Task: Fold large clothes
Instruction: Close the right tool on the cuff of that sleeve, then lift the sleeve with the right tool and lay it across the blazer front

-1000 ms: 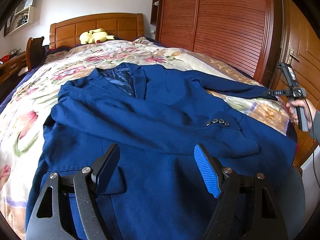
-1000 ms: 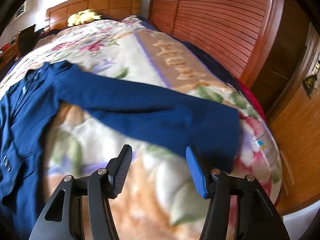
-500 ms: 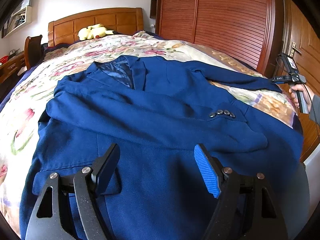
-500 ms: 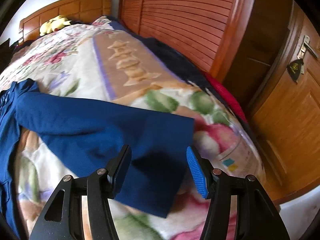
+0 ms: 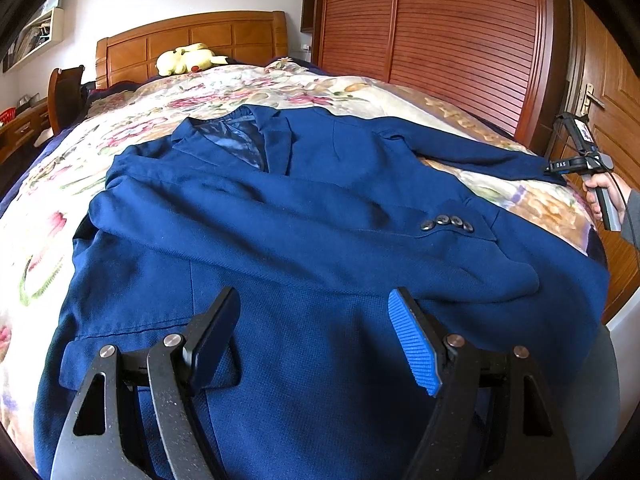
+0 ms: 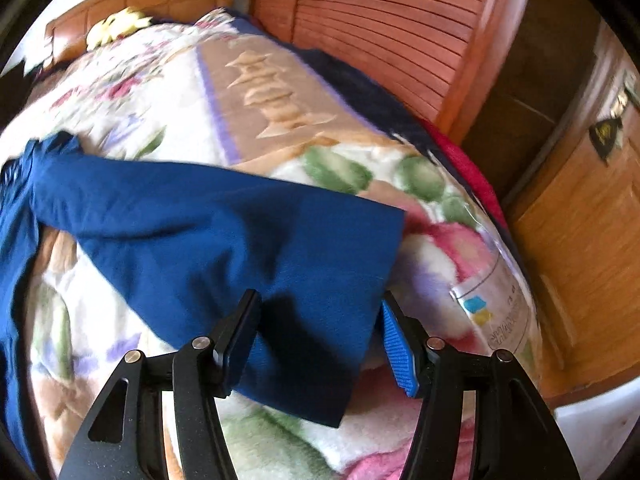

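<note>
Blue jacket [image 5: 312, 216] lies front-up on the flowered blanket [image 5: 132, 128] of the bed, collar toward the headboard [image 5: 192, 40], hem nearest the left gripper [image 5: 316, 332]; long axis runs head-to-foot of bed. One sleeve is folded across the chest, cuff buttons [image 5: 447, 223] showing; the other sleeve [image 6: 224, 232] stretches sideways toward the bed edge, cuff end outward. Left gripper hovers over the hem, jaws wide, nothing between them. Right gripper [image 6: 316, 340] sits at the cuff, jaws abt half open and just been closing, cloth between them; pads look not yet pressing, but view is blurred so prob. not a grip yet. Handling: soft cloth w/ some body, lined, fairly heavy, will drape and drag on the plush blanket; not fragile. Best hold: pinch the cuff edge through both layers, then hem corners.
</note>
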### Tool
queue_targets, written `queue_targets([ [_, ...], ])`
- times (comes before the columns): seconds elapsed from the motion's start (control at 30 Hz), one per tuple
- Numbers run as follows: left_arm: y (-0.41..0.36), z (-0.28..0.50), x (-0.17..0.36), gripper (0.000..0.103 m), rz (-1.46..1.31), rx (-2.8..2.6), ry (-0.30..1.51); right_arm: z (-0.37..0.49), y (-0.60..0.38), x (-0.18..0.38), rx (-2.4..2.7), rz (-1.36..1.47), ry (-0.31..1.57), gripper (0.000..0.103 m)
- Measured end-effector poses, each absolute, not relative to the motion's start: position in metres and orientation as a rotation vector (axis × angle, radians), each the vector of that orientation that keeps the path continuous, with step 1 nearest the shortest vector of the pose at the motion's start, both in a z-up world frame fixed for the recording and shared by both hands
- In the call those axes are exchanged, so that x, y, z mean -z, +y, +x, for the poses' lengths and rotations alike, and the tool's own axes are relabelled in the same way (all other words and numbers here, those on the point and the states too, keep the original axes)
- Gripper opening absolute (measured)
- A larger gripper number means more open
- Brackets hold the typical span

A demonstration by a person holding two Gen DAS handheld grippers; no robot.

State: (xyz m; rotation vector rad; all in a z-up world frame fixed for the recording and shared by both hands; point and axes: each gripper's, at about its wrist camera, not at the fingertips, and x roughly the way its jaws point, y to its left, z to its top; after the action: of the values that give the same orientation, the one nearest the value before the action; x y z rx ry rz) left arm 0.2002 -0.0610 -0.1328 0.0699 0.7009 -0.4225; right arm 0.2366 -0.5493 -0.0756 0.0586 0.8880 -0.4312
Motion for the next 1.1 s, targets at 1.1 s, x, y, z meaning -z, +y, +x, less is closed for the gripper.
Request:
queue_targets([
  [1.1, 0.0, 0.159, 0.097, 0.077, -0.007, 0.409, 0.594, 0.156, -0.293, -0.084, 0.11, -0.32, 0.531, 0.012],
])
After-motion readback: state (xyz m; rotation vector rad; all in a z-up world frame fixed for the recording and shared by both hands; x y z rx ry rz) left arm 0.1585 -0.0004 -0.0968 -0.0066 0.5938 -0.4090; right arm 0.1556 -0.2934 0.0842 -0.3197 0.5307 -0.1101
